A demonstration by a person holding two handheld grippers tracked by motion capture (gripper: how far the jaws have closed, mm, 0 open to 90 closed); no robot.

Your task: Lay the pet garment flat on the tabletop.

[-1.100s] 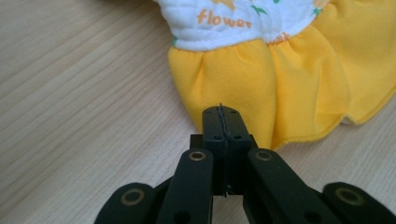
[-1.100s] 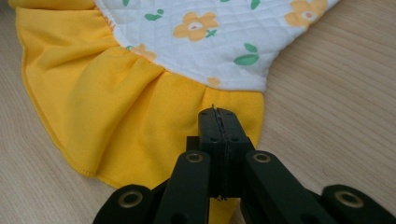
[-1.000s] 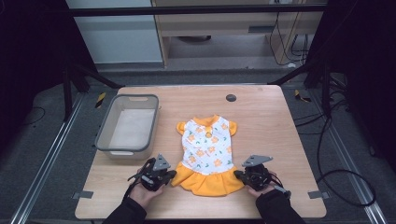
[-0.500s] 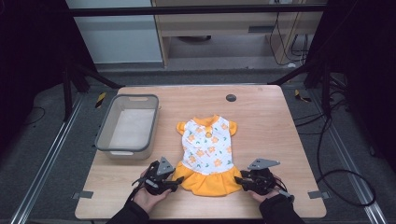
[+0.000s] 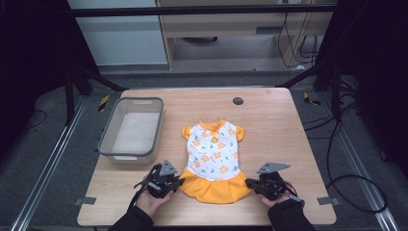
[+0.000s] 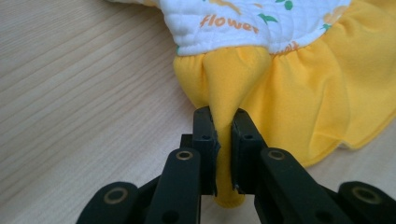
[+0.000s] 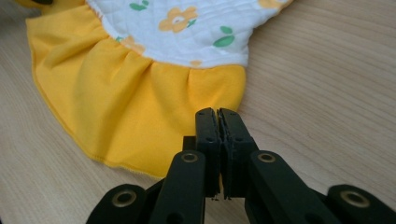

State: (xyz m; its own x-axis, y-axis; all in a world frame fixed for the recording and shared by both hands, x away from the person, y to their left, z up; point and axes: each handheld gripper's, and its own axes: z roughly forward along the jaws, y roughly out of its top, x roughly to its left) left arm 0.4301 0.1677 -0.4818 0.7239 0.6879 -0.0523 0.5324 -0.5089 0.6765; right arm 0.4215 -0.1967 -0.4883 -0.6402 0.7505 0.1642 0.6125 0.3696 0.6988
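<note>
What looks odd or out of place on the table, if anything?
Nothing stands out. The dress lies flat and straight on the table, beside the grey bin. The left gripper pinches a fold of the yellow skirt; the right gripper is shut at the skirt's other corner.

Both forearms come in from the near edge, dark sleeves low over the desk (image 5: 288,125), hands apart. The left gripper (image 6: 224,126) lies low and points inward; its jaws have just been closing and now pinch a fold of the dress's yellow skirt (image 6: 289,93). The right gripper (image 7: 218,121) mirrors it, its jaws having just closed, pressed together at the skirt's opposite edge.
</note>
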